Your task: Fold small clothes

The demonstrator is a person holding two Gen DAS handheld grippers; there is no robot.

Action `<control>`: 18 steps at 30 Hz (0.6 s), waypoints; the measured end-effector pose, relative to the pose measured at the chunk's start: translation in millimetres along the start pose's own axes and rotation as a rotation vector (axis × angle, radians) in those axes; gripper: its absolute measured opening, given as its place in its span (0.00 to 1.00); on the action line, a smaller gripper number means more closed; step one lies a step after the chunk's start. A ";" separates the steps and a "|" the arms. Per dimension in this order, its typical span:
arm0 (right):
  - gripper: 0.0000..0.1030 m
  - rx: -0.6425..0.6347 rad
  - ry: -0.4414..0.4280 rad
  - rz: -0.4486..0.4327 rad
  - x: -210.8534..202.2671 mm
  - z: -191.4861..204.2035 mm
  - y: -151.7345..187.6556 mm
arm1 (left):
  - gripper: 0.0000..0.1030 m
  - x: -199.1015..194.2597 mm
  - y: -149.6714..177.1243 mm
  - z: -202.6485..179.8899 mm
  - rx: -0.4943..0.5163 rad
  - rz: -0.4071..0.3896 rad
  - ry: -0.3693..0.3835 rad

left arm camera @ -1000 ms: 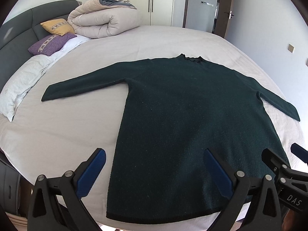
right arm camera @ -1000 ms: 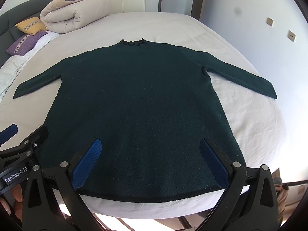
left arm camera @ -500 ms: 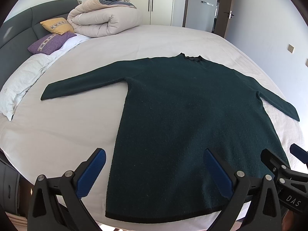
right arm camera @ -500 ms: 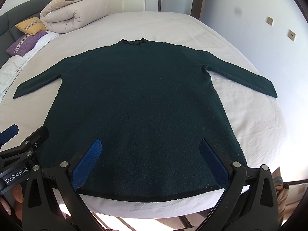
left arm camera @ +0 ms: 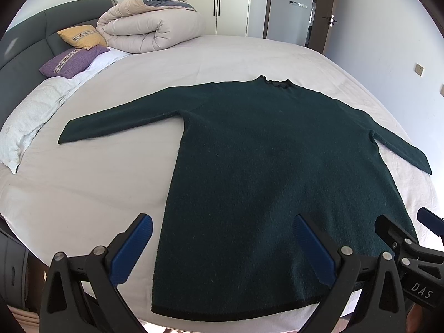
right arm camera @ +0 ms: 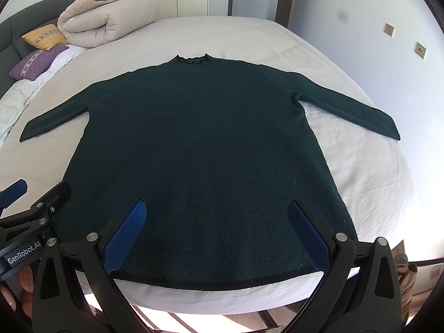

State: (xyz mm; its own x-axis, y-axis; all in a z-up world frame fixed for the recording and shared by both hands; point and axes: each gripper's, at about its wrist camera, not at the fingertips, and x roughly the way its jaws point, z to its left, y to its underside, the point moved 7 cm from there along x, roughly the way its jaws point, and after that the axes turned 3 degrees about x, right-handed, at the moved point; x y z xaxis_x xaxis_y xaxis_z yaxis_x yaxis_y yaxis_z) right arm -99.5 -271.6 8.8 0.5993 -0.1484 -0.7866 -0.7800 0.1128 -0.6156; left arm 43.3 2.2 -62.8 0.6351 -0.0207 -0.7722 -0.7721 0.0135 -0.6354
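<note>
Right wrist view shows the dark green sweater (right arm camera: 199,144) spread flat on the bed (right arm camera: 369,183), unfolded. Your left tool (left arm camera: 222,245) and right tool (right arm camera: 215,231) hover released above its hem; next, bring a sleeve (right arm camera: 349,109) inward.

Black tongs (left arm camera: 222,238), blue ribbed pads (right arm camera: 125,236), silver screws
</note>
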 end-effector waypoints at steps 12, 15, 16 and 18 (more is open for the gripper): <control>1.00 -0.001 0.002 0.005 1.8 1.4 2.3 | 1.00 7.0 4.7 0.5 -0.015 0.008 0.017; 1.00 -0.006 0.006 0.013 6.2 3.8 4.6 | 1.00 10.0 5.2 2.6 -0.029 0.008 0.029; 1.00 -0.007 0.007 0.015 7.9 4.2 4.6 | 1.00 11.0 5.0 3.6 -0.034 0.008 0.033; 1.00 -0.010 0.009 0.023 11.5 6.1 5.6 | 1.00 13.5 4.8 8.1 -0.040 0.008 0.036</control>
State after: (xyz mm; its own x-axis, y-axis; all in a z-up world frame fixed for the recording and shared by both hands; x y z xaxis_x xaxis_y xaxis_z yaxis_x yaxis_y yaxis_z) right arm -95.9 -266.7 -3.9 0.5798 -0.1551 -0.7999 -0.7952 0.1063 -0.5970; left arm 48.3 10.1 -76.4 0.6284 -0.0564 -0.7759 -0.7778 -0.0266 -0.6280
